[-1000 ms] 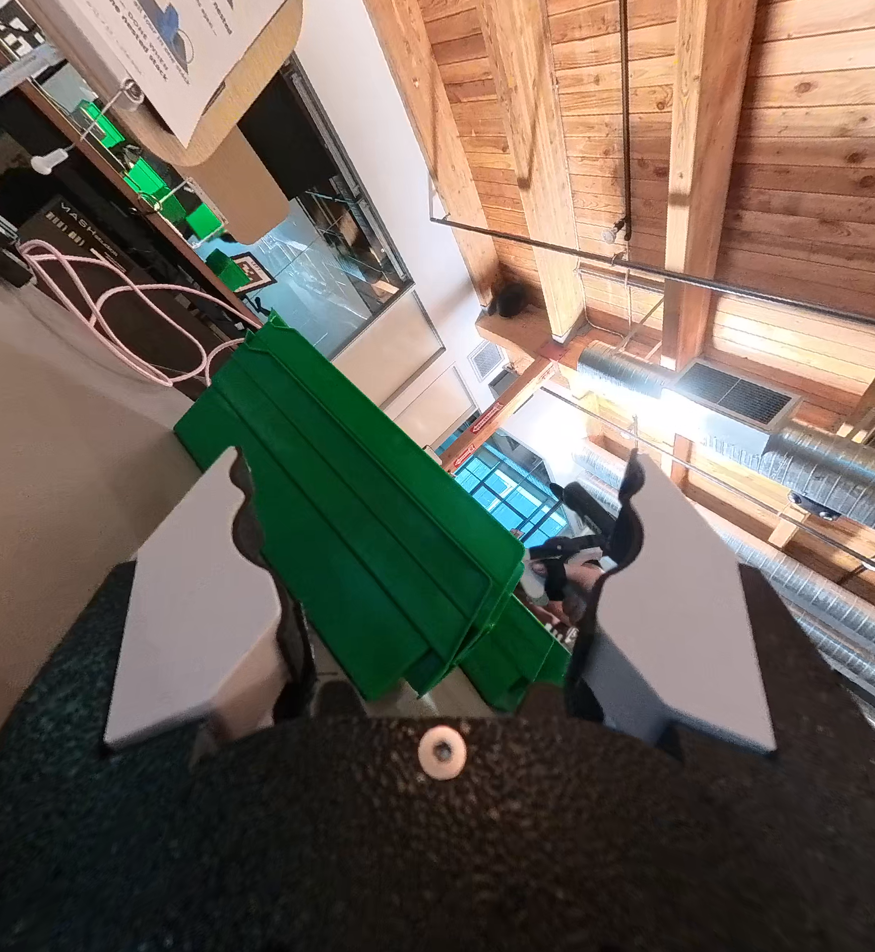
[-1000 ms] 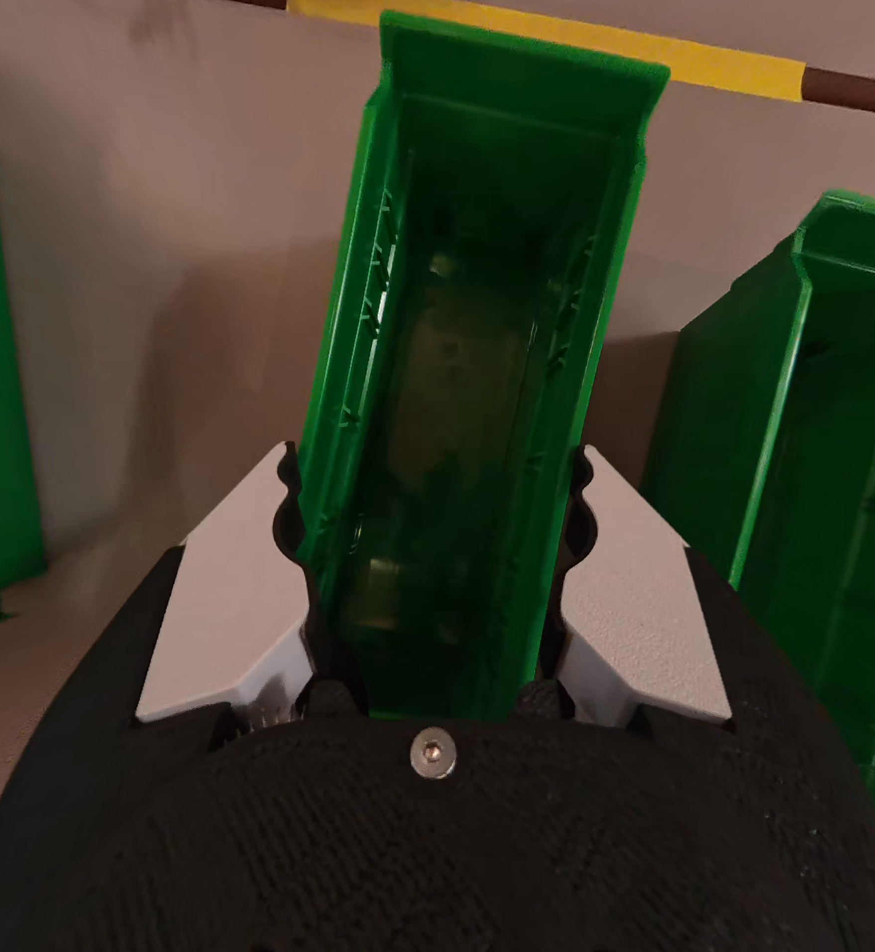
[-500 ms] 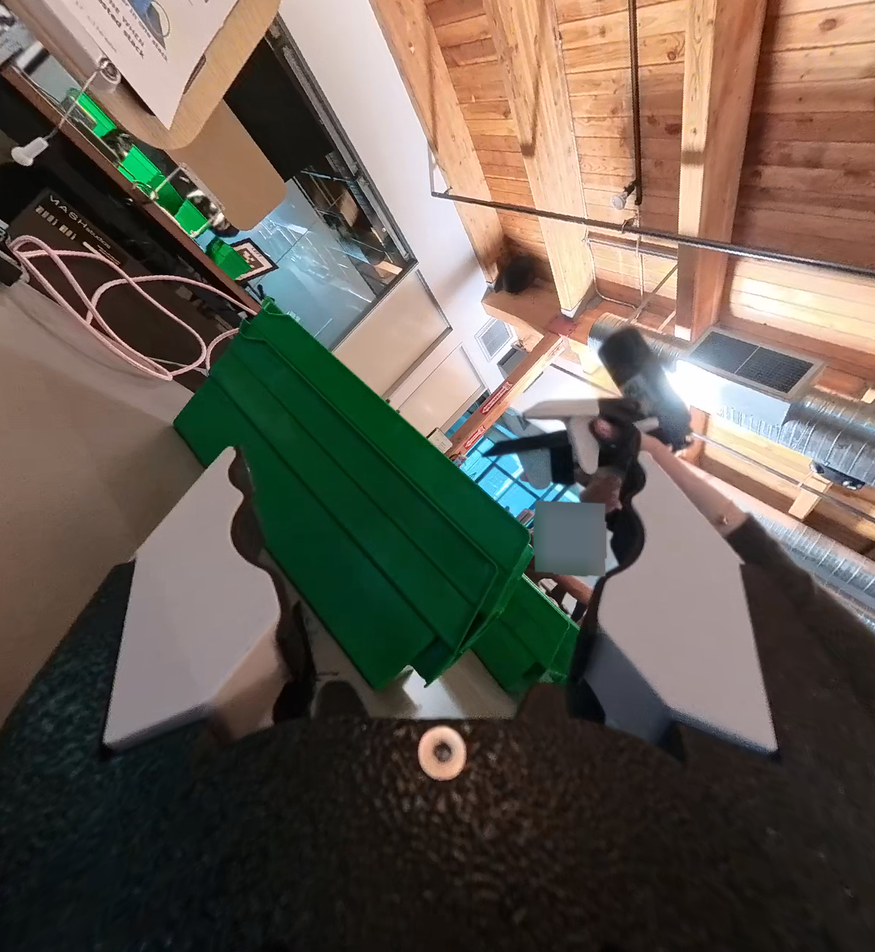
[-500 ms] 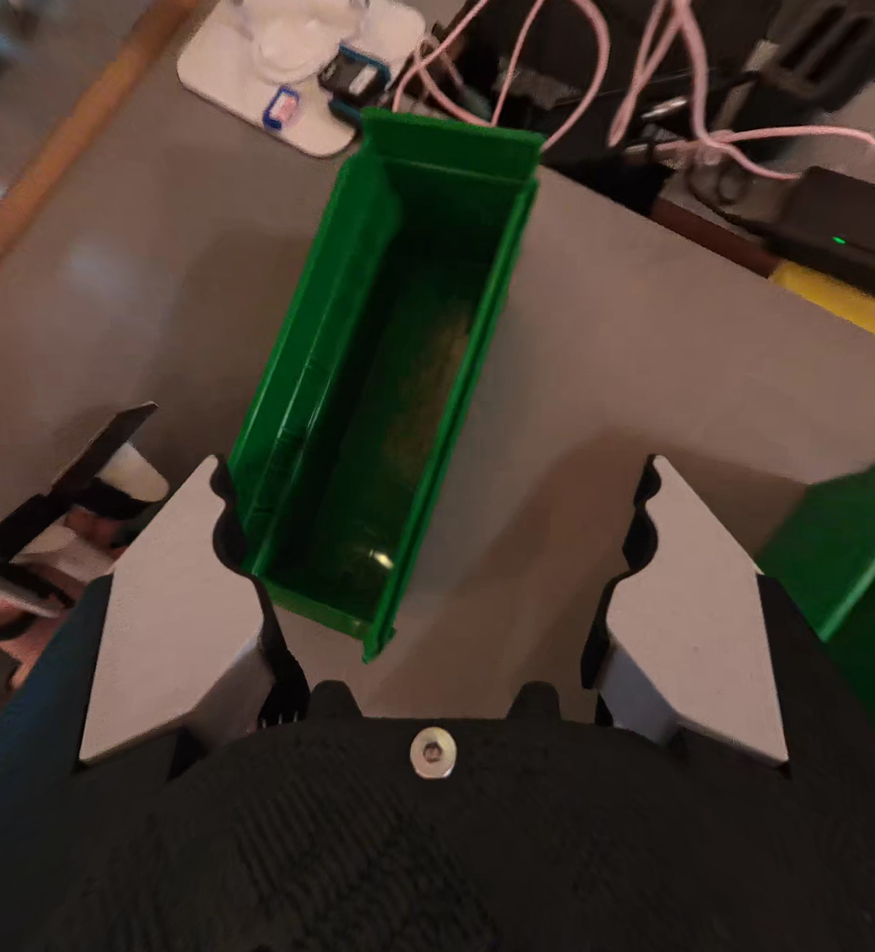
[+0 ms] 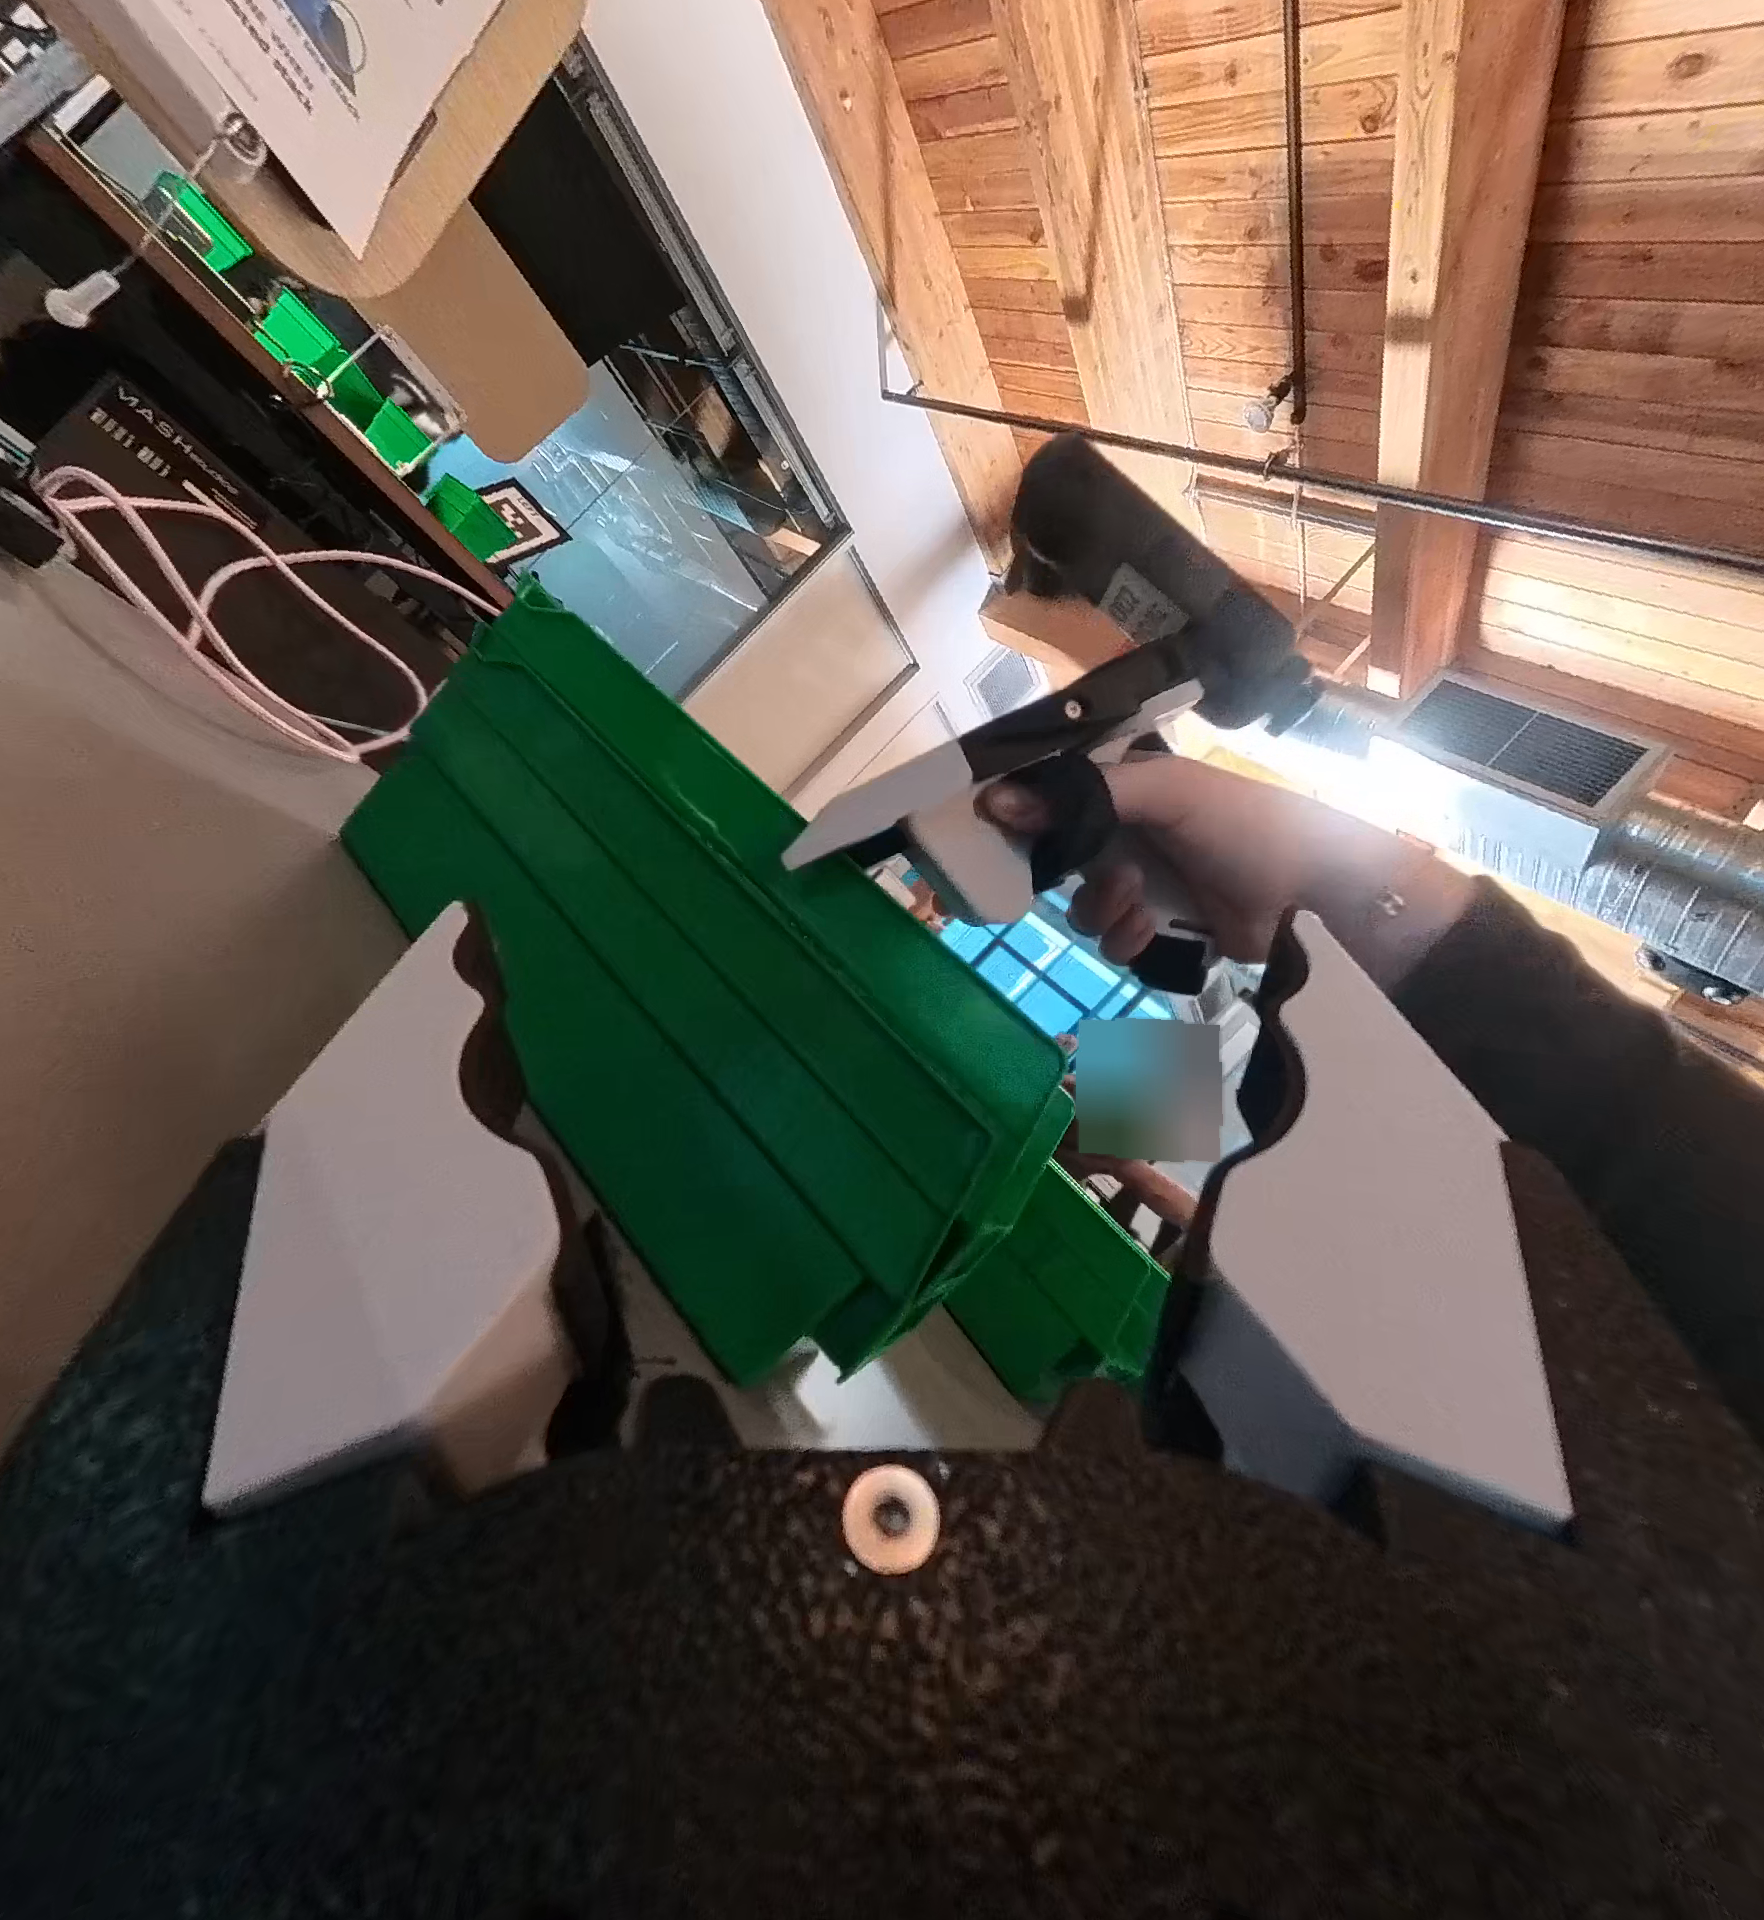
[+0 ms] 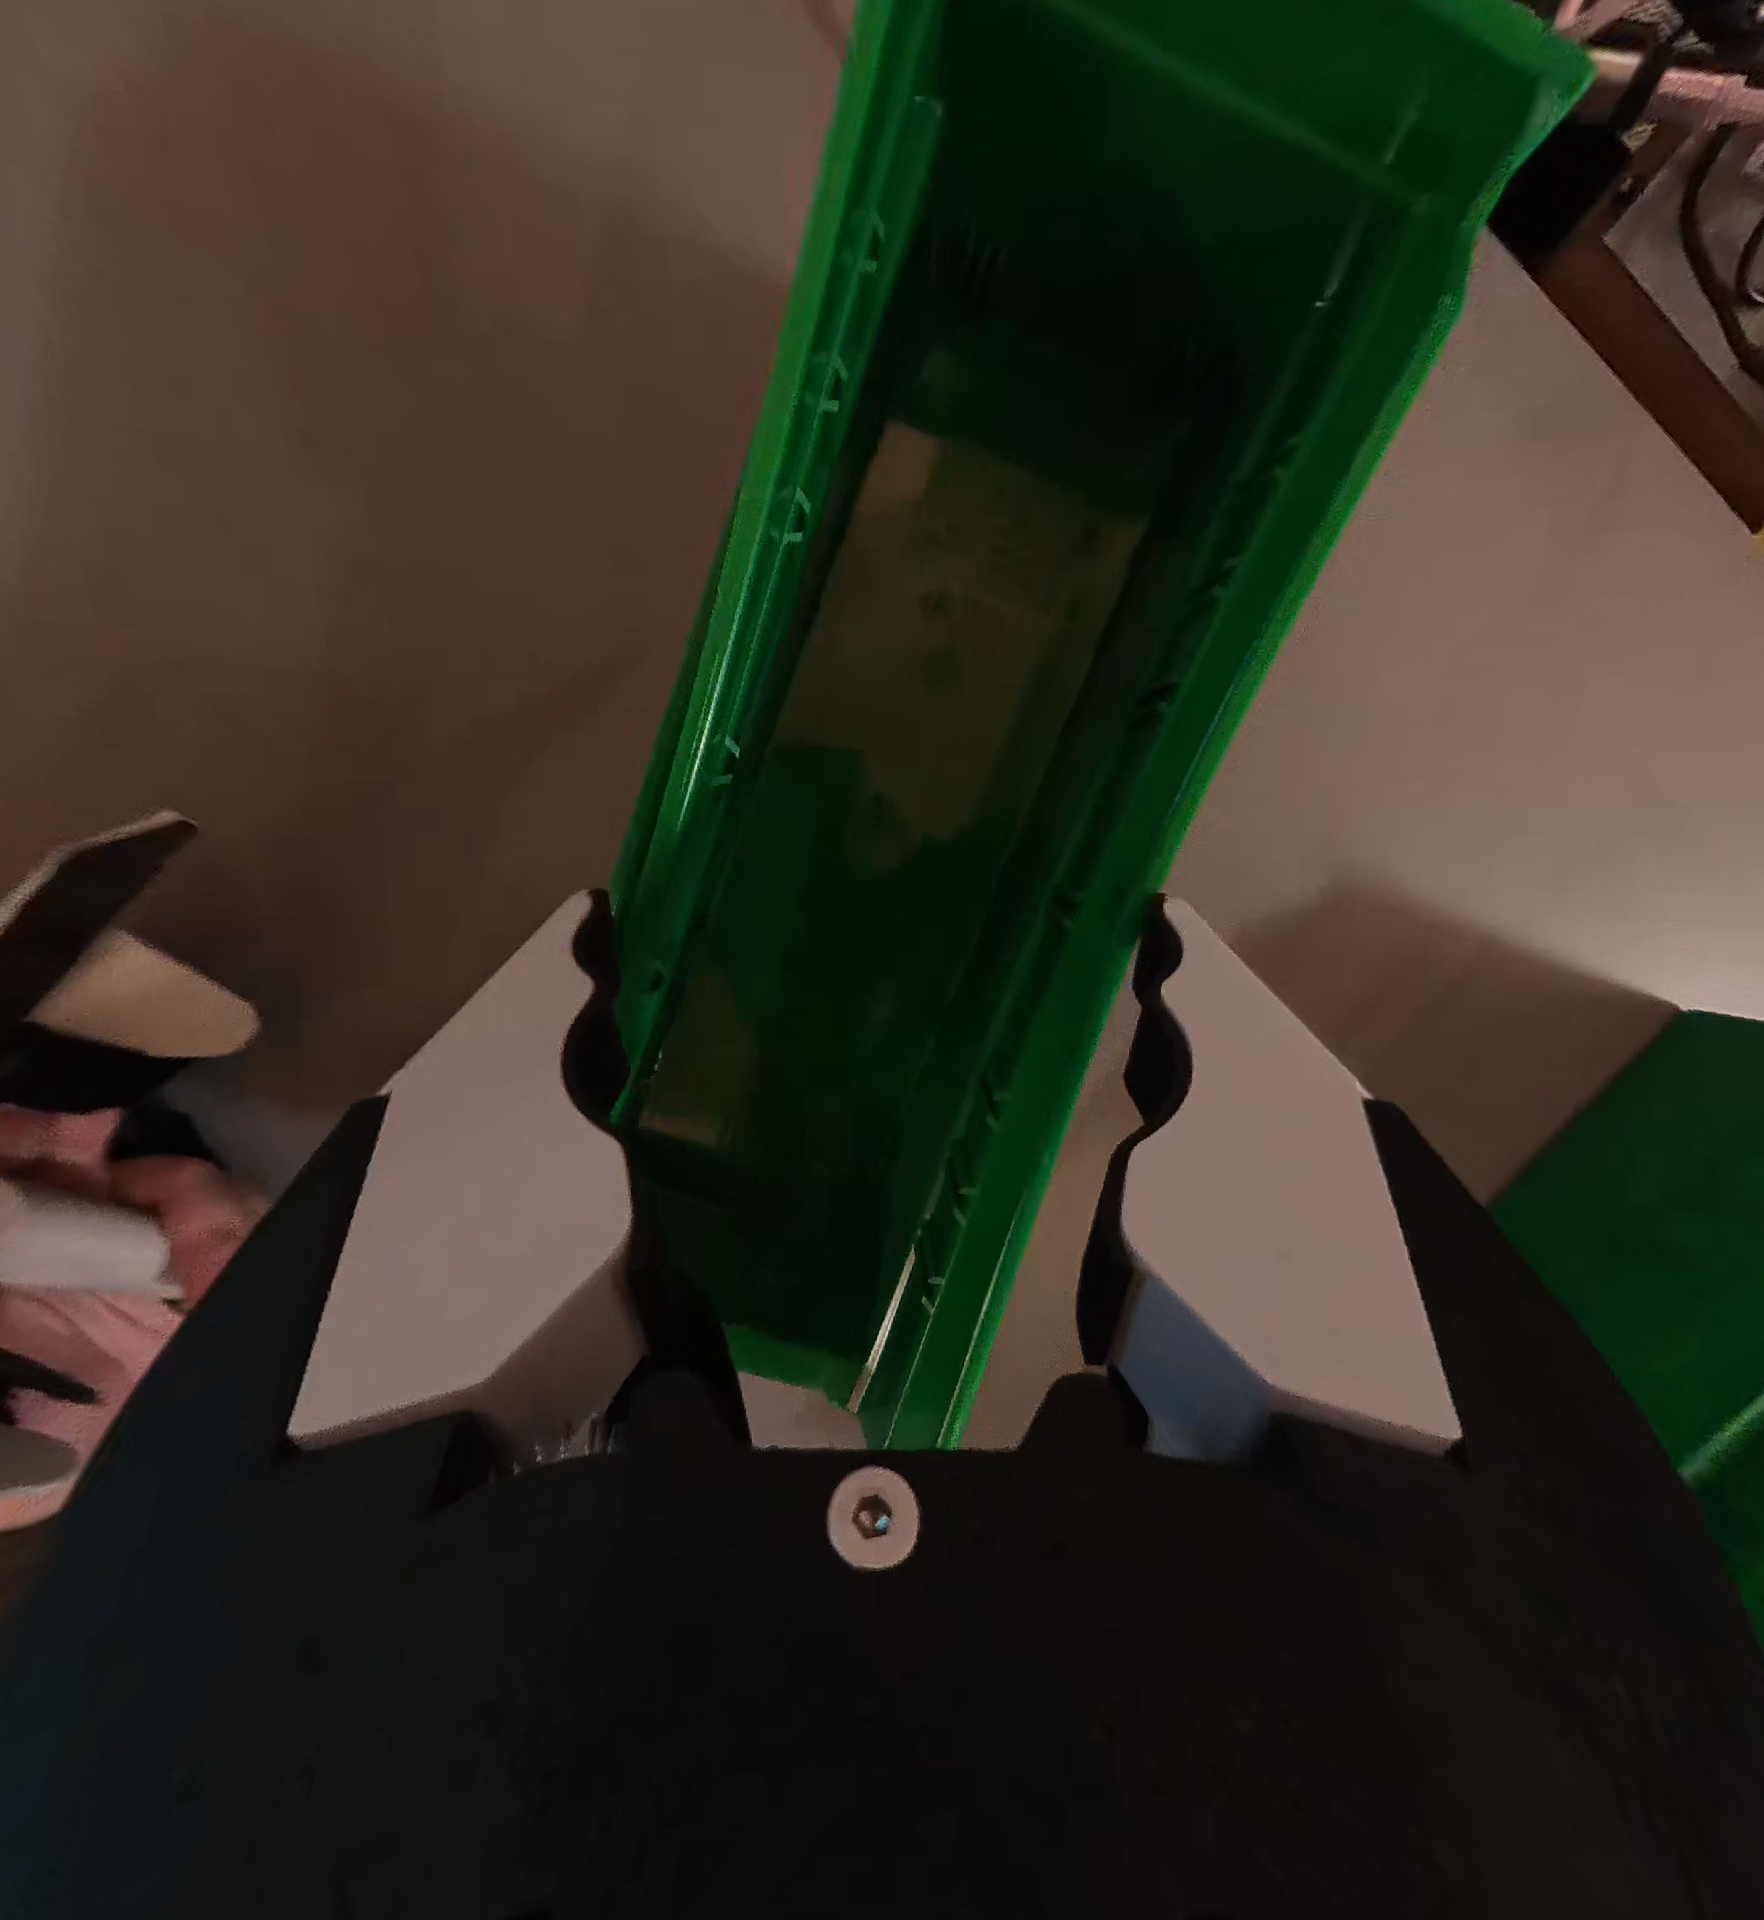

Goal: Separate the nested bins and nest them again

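Right wrist view: one bin between my fingers, the stack beside it.

My right gripper (image 6: 873, 1132) straddles the near end of a lone green bin (image 6: 1044, 582) on the table (image 6: 265, 436); its left finger touches the wall, its right finger stands just apart, so I cannot tell if it grips. My left gripper (image 5: 873, 1122) is spread wide around the stack (image 5: 712, 1018) of nested bins, unclamped. Another bin (image 6: 1709, 1247) sits right of the lone one. I judge separating well begun, re-nesting all left.
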`<action>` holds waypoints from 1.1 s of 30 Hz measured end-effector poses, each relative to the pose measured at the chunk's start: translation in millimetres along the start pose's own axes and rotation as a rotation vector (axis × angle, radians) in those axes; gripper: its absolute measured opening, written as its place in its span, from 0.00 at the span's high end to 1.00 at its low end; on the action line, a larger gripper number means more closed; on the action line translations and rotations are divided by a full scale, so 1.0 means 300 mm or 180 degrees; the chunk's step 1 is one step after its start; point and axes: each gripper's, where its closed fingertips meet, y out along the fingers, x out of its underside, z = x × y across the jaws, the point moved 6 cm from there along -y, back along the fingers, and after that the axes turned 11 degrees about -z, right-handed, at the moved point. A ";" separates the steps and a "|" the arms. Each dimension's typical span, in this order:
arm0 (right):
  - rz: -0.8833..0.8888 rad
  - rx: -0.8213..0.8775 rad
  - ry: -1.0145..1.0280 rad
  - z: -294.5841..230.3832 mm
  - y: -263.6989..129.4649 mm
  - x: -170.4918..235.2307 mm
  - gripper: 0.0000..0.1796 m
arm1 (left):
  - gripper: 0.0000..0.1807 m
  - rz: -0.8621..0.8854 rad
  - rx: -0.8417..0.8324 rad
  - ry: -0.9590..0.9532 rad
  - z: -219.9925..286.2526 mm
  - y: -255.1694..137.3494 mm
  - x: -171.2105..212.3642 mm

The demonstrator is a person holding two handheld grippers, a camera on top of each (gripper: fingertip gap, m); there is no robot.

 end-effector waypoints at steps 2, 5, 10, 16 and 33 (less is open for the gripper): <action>0.0084 -0.0141 0.0104 -0.025 -0.014 -0.021 0.47 | 0.22 0.0010 -0.0011 -0.0003 -0.001 -0.001 -0.001; 0.0220 -0.0372 0.0181 -0.067 -0.051 -0.056 0.49 | 0.21 -0.0005 -0.0047 0.0054 0.002 0.000 0.001; 0.0420 -0.0431 0.0131 -0.112 -0.125 -0.100 0.49 | 0.21 0.0035 -0.0519 0.0636 0.014 -0.012 -0.011; 0.0399 -0.0205 0.0076 -0.106 -0.151 -0.096 0.49 | 0.22 0.0267 -0.0659 0.0685 0.008 -0.050 -0.043; 0.0926 -0.0022 0.0754 0.250 -0.410 0.019 0.48 | 0.20 0.0181 -0.0694 0.0636 -0.006 -0.038 -0.035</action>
